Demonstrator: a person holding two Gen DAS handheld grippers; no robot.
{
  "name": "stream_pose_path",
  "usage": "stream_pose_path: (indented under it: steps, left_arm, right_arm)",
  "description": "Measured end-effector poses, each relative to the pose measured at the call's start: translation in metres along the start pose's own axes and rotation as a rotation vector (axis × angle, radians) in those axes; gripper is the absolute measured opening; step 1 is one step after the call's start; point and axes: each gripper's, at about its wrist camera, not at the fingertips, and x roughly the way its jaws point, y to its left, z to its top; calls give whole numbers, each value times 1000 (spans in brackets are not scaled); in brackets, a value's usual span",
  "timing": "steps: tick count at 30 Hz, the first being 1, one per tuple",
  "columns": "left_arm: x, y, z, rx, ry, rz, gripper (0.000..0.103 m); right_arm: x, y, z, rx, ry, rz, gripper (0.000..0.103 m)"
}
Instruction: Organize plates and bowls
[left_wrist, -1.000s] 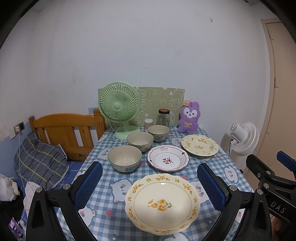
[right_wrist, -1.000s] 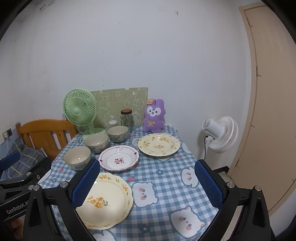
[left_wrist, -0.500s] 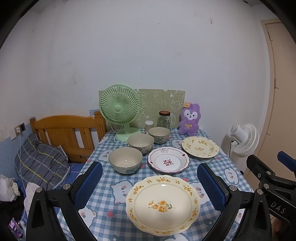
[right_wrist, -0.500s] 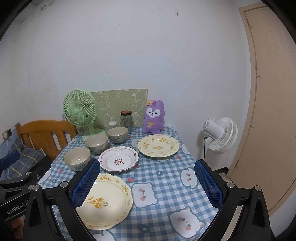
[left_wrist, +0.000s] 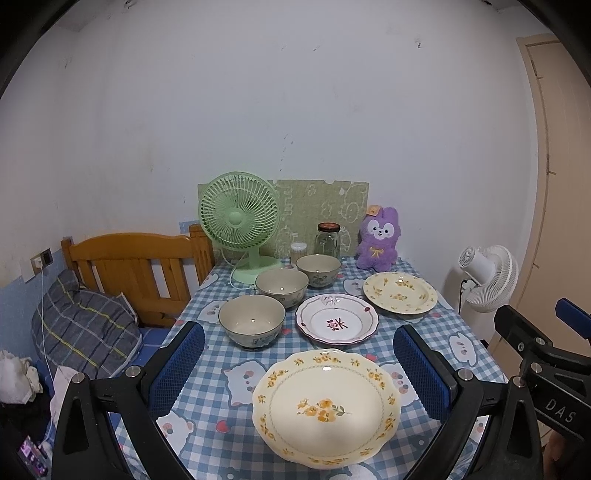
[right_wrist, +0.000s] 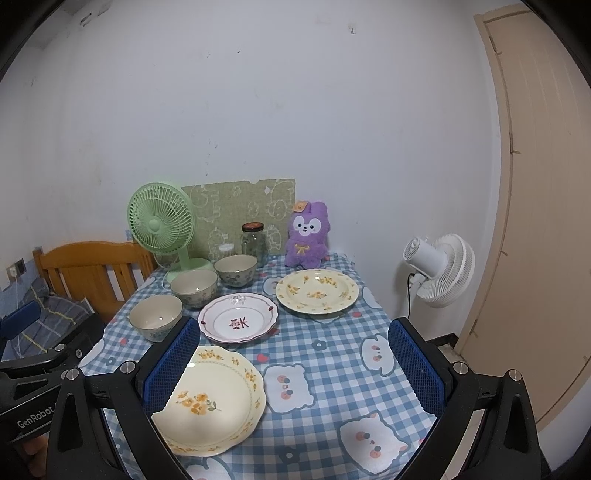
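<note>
- White walls close in a small room where a table (left_wrist: 207, 373) in a blue checked cloth stands against the far wall, a wooden bed frame (left_wrist: 133, 266) to its left and a white fan (right_wrist: 443, 266) on the floor to its right.
- At the table's back stand a green fan (left_wrist: 240, 221), a glass jar (left_wrist: 328, 242) and a purple plush rabbit (left_wrist: 378, 240).
- Three bowls sit in a diagonal row: near bowl (left_wrist: 252, 325), middle bowl (left_wrist: 282, 287), far bowl (left_wrist: 318, 269).
- Beside them lie a white plate with a red motif (left_wrist: 337, 323) and a far yellow-flowered plate (left_wrist: 399, 292).
- Nearest lies a large yellow-flowered plate (left_wrist: 327, 406).
- Left gripper (left_wrist: 298, 363) hovers with its jaws spread wide above that plate, holding nothing.
- Right gripper (right_wrist: 295, 363) is likewise wide apart and empty, over the cloth just right of that plate.
</note>
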Motion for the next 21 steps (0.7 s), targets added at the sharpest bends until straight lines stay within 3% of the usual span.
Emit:
stream_pose_path:
  steps: [21]
  left_arm:
    - [3,-1,1,-6,-9,-1,103]
  right_arm:
    - [3,1,2,0,-19,-1,103]
